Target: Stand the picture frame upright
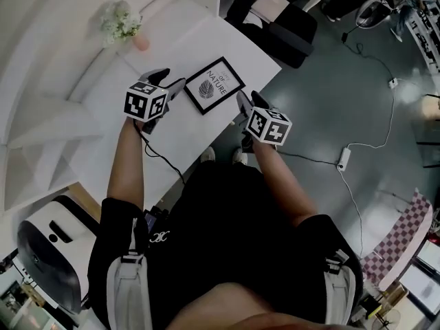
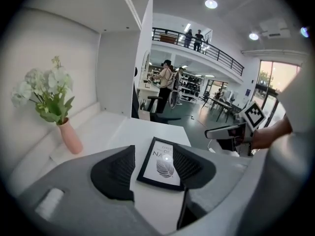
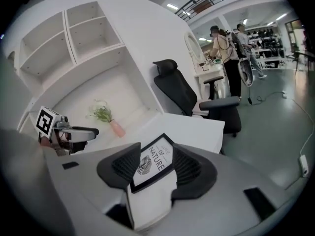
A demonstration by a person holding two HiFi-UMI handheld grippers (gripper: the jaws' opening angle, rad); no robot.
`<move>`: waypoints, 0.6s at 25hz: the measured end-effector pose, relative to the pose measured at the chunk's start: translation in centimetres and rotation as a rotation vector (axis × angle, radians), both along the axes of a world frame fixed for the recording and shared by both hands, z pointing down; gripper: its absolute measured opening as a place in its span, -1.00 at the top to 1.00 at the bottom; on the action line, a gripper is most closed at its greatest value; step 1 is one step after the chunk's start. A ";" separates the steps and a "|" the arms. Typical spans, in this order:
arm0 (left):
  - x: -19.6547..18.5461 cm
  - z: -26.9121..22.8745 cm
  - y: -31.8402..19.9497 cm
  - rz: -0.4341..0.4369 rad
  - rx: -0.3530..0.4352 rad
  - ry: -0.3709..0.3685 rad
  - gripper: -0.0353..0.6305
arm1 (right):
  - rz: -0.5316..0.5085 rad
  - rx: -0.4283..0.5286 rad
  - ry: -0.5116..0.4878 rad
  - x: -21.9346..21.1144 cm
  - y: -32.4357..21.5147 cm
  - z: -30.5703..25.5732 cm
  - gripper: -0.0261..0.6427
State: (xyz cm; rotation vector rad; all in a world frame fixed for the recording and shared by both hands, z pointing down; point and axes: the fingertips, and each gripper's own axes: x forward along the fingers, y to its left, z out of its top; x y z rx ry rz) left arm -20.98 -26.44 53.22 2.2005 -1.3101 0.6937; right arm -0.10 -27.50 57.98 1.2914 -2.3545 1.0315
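A black picture frame (image 1: 214,86) with a leaf print lies flat on the white table (image 1: 185,43), near its right edge. My left gripper (image 1: 172,82) hovers just left of the frame, jaws open and empty. My right gripper (image 1: 249,102) is at the table's edge on the frame's near right, also open and empty. In the left gripper view the frame (image 2: 162,163) lies ahead, seen between the wide pads (image 2: 115,171), which do not touch it. In the right gripper view the frame (image 3: 152,162) likewise lies flat beyond the open pads (image 3: 187,168).
A pink vase of white flowers (image 1: 130,29) stands at the table's back left, against white shelving (image 3: 74,38). A black office chair (image 1: 289,26) is beyond the table's far corner. Cables and a power strip (image 1: 344,158) lie on the floor. People stand in the distance.
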 end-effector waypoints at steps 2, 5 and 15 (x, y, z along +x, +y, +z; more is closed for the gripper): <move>-0.4 1.0 -0.9 0.036 -0.030 0.009 0.18 | 0.029 -0.048 0.005 -0.2 0.5 1.4 0.35; -0.6 3.0 -2.0 0.103 -0.088 0.020 0.18 | 0.074 -0.133 0.010 -0.5 1.1 3.7 0.36; -1.7 9.3 -5.8 0.240 -0.246 0.136 0.18 | 0.141 -0.286 0.054 -2.1 1.0 9.4 0.38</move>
